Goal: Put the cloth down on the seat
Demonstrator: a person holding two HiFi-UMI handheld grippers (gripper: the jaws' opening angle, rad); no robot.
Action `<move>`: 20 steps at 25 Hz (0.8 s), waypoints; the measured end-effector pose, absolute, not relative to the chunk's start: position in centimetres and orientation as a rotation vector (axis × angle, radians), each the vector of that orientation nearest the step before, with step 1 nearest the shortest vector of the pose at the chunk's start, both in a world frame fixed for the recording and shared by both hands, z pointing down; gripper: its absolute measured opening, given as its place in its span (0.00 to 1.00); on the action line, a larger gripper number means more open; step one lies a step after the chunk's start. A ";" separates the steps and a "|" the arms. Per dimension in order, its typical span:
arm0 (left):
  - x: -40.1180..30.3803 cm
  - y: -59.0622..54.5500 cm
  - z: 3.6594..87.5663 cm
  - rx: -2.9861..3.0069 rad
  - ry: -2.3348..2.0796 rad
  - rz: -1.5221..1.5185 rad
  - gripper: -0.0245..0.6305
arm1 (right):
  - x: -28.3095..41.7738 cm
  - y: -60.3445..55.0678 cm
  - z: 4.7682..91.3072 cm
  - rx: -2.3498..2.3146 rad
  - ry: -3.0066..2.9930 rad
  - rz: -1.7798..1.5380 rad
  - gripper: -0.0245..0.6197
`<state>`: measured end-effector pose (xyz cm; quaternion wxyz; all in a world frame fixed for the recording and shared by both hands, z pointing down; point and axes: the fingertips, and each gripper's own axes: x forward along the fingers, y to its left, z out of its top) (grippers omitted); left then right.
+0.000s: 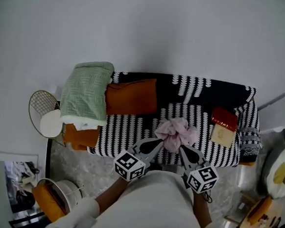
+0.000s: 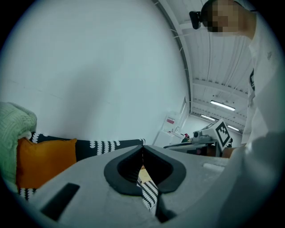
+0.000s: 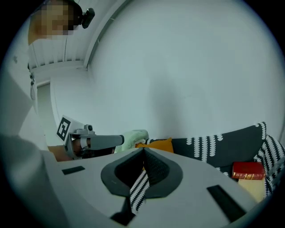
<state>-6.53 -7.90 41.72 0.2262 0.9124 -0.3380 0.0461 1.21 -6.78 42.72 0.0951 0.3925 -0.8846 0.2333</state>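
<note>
A crumpled pink cloth point(image 1: 176, 132) lies on the black-and-white striped seat point(image 1: 129, 130) of a small sofa, near its front edge. My left gripper point(image 1: 160, 141) points at the cloth's left edge and my right gripper point(image 1: 182, 148) at its lower right edge. In the left gripper view the left gripper point(image 2: 142, 149) is shut with its jaws meeting and no cloth between them. The right gripper point(image 3: 143, 152) looks the same in the right gripper view: shut and empty. Both cameras tilt up toward the white wall, so the cloth is hidden from them.
On the sofa's left end lie a folded green blanket point(image 1: 86, 96) and an orange cushion point(image 1: 131, 96). A red book point(image 1: 224, 117) over a tan box point(image 1: 222, 135) sits at the right. A round wire side table point(image 1: 42, 110) stands left of the sofa.
</note>
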 end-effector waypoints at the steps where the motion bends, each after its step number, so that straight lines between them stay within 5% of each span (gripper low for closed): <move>1: -6.0 -7.5 41.5 2.517 -0.930 0.126 0.06 | 1.7 -6.3 42.5 1.166 -2.624 0.686 0.05; 20: 5.9 6.4 41.3 2.503 -0.952 0.191 0.06 | 11.7 7.5 40.8 1.130 -2.677 0.698 0.05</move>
